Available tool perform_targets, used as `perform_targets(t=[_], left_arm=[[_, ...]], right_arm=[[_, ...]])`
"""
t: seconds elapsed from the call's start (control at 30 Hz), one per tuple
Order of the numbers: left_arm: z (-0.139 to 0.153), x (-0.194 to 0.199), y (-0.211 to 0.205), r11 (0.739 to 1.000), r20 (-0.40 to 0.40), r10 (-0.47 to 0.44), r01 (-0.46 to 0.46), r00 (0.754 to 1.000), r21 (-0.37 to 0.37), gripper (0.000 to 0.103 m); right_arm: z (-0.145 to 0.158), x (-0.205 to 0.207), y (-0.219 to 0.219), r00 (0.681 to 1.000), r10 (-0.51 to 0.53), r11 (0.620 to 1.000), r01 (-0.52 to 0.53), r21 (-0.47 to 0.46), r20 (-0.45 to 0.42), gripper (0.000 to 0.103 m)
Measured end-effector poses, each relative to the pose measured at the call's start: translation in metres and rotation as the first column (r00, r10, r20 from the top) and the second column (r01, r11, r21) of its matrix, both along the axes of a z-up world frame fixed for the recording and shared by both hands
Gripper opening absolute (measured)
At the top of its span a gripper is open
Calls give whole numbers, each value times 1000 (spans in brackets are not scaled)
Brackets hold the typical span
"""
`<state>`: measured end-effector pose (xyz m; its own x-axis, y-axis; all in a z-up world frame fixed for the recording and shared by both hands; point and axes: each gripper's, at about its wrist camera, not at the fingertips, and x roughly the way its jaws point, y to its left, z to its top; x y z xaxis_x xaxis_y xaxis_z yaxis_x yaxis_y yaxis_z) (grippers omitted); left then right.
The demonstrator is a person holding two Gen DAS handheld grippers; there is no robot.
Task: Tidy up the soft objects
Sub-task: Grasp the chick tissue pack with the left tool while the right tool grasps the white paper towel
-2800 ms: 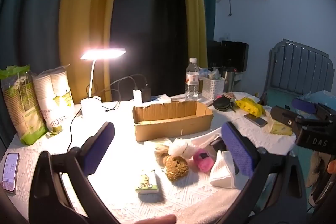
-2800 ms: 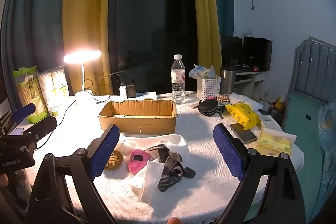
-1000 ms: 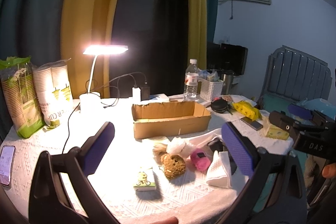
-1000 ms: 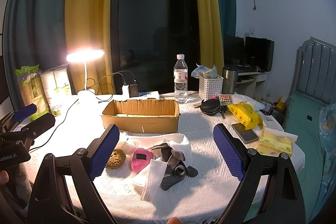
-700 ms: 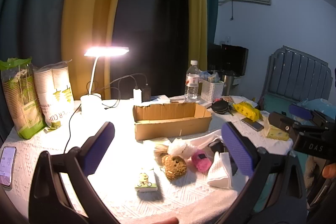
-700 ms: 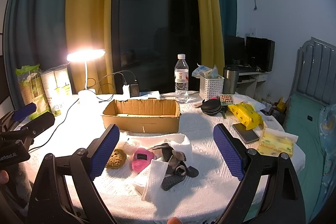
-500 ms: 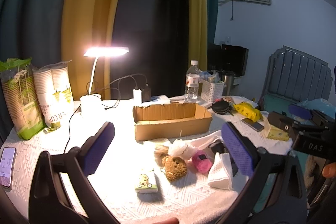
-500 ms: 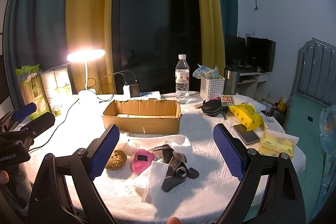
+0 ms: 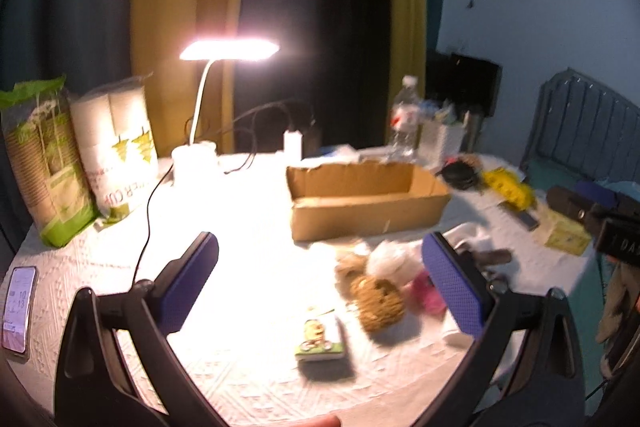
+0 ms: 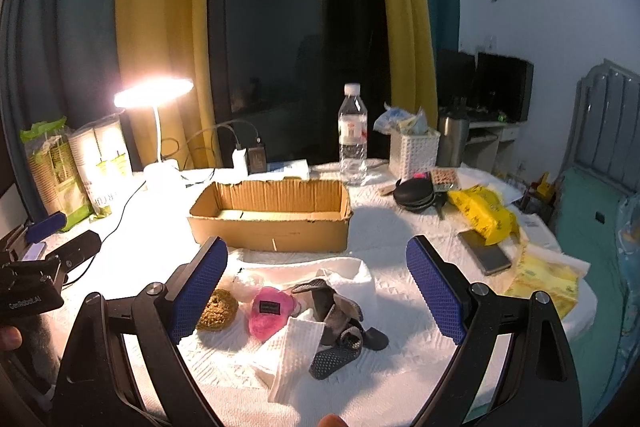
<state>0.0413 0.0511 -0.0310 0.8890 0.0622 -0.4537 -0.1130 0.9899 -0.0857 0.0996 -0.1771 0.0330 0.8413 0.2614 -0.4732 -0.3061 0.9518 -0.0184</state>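
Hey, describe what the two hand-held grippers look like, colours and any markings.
Both the left hand-held gripper and the right hand-held gripper have black, angular plastic frames with silver screws and blue, dimple-textured finger pads. White lettering marks their black bodies, only partly readable.

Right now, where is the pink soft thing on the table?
In the right wrist view the pink soft thing lies low and centre-left, between the brown scrubber and the grey socks, in front of the cardboard box.
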Motion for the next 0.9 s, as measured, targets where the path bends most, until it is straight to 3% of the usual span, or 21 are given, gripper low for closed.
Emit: perform_targets(t=[0.3,0.6,0.67,0.8,0.9], left_arm=[[-52,38,4,1000,-179,-16,13,984,-22,102],[-97,74,-3,999,-331,-38,32,943,-24,101],[-107,80,-4,999,-367,-42,32,929,-33,91],[-119,87,-1,999,-411,-27,12,911,-39,89],[-124,91,1,999,-439,-31,10,898,-49,77]], right_arm=[[-36,45,4,996,9,999,-13,-33,-93,93],[-64,92,-10,985,-20,999,12,-48,-174,93],[-71,105,-14,978,-20,999,14,-30,-209,93],[-87,128,-17,965,-17,1000,12,-23,-260,93],[-103,143,-17,948,-5,1000,3,-7,-317,93]])
